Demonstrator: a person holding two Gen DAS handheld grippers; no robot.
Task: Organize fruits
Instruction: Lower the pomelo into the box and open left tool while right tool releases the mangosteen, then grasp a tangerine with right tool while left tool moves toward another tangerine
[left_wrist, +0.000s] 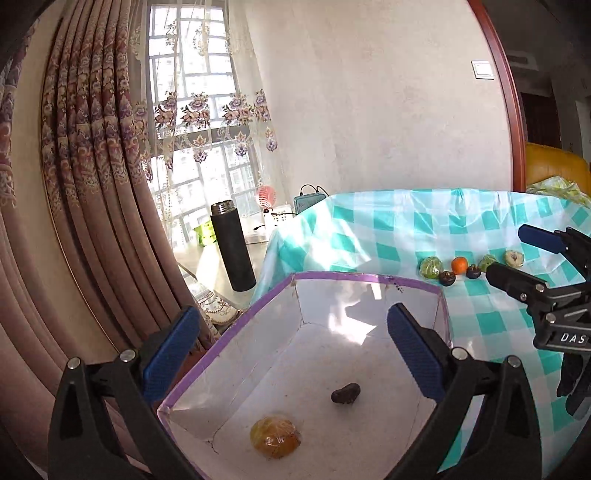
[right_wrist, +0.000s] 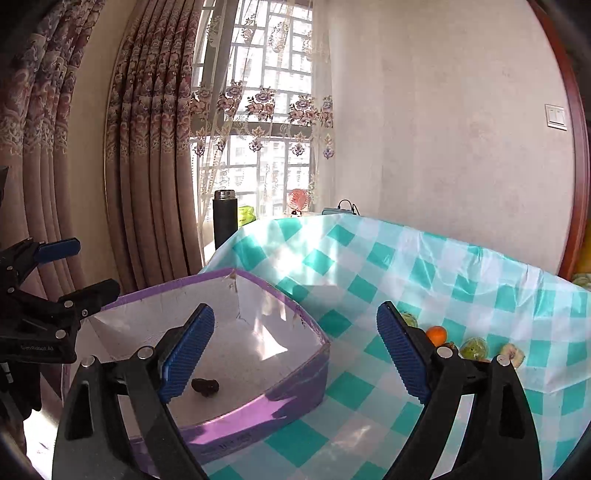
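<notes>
A purple-rimmed white box (left_wrist: 369, 277) holds a wrapped yellow fruit (left_wrist: 275, 436) and a dark fruit (left_wrist: 345, 393). My left gripper (left_wrist: 295, 354) is open and empty above the box. Beyond it on the checked cloth lies a row of fruits: a wrapped green one (left_wrist: 430, 266), an orange (left_wrist: 459, 264), two dark mangosteens (left_wrist: 447, 277), another green one (left_wrist: 487, 263) and a pale one (left_wrist: 514, 258). My right gripper (right_wrist: 295, 350) is open and empty, above the cloth between the box (right_wrist: 258, 410) and the fruit row (right_wrist: 436, 334). It also shows in the left wrist view (left_wrist: 513, 254).
The teal checked tablecloth (right_wrist: 443, 273) covers the table. A black flask (left_wrist: 232, 245), a small pink fan (left_wrist: 266, 196) and a charger stand on a side table by the window. Curtains hang at the left.
</notes>
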